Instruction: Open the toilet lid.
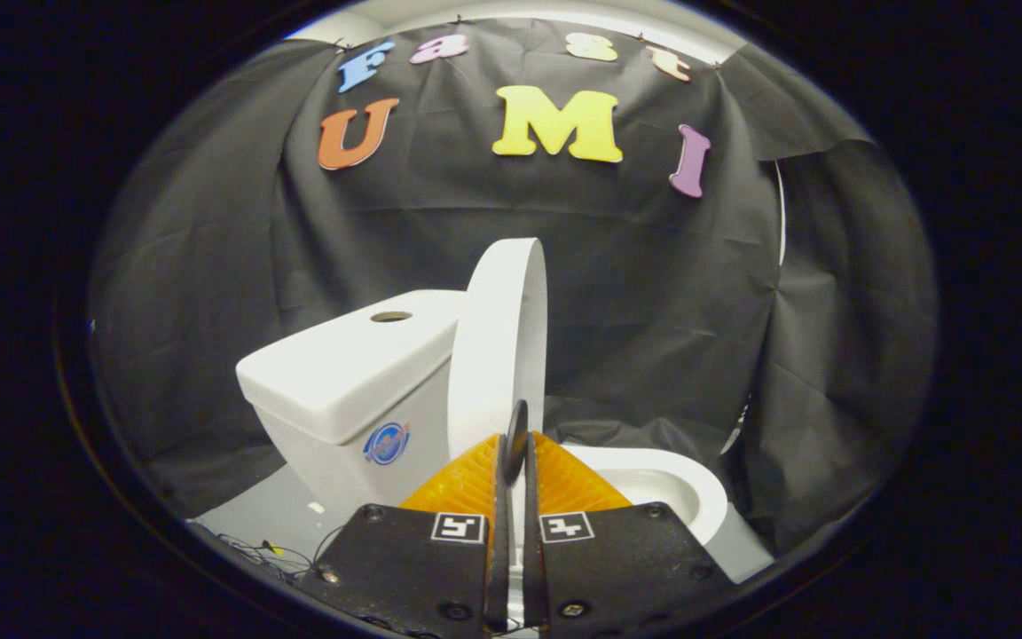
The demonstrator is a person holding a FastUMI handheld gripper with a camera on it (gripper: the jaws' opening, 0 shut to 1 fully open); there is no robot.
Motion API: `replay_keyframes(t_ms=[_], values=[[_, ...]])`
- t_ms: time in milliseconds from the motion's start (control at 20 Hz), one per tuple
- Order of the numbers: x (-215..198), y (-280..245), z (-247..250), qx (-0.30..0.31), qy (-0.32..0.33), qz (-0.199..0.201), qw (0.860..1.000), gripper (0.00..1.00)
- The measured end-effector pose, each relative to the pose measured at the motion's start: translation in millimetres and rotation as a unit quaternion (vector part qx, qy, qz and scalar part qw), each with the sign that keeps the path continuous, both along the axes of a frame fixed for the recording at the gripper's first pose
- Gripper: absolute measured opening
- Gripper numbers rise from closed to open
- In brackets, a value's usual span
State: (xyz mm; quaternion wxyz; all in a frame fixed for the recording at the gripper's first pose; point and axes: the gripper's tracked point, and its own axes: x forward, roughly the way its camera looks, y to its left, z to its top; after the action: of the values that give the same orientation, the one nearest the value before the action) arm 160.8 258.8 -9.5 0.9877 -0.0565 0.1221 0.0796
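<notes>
The white toilet lid [498, 355] stands nearly upright, leaning back toward the tank [342, 373]. My gripper [516, 448] is shut on the lid's front rim. Both fingers press its thin edge, and a strip of white shows in the narrow slit between them. To the right of the fingers and just beyond them, the white seat and bowl [666, 488] lie uncovered.
The tank lid has a round hole [390, 316] on top, and a blue round sticker [386, 443] marks the tank's side. Thin cables [271, 552] lie on the grey floor to the left of the fingers. Black cloth wall stands close behind and on both sides.
</notes>
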Motion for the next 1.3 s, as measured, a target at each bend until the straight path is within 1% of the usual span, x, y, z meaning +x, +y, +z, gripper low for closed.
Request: replay_keyframes(t_ms=[250, 350, 450, 550, 650, 700, 850, 950, 1100, 1300], values=[[0.7, 22.6, -3.7, -0.003, 0.011, 0.025, 1.0, 0.11], [-0.3, 29.4, -4.4, -0.014, 0.016, 0.037, 0.999, 0.11], [-1.0, 24.1, -4.9, -0.024, 0.016, 0.038, 0.999, 0.15], [-4.0, 30.0, -6.3, -0.021, 0.017, 0.062, 0.998, 0.19], [-14.6, 33.5, 0.5, -0.01, 0.003, 0.097, 0.995, 0.28], [-18.0, 30.0, 6.6, -0.003, -0.011, 0.103, 0.995, 0.43], [-37.2, 1.7, 27.7, 0.004, -0.07, 0.081, 0.994, 0.87], [-53.7, -13.9, 41.3, 0.018, -0.099, 0.076, 0.992, 0.95], [-77.0, -54.5, 60.4, 0.033, -0.128, 0.058, 0.989, 0.96], [-105.6, -120.3, 59.6, 0.056, -0.14, 0.026, 0.988, 0.98]])
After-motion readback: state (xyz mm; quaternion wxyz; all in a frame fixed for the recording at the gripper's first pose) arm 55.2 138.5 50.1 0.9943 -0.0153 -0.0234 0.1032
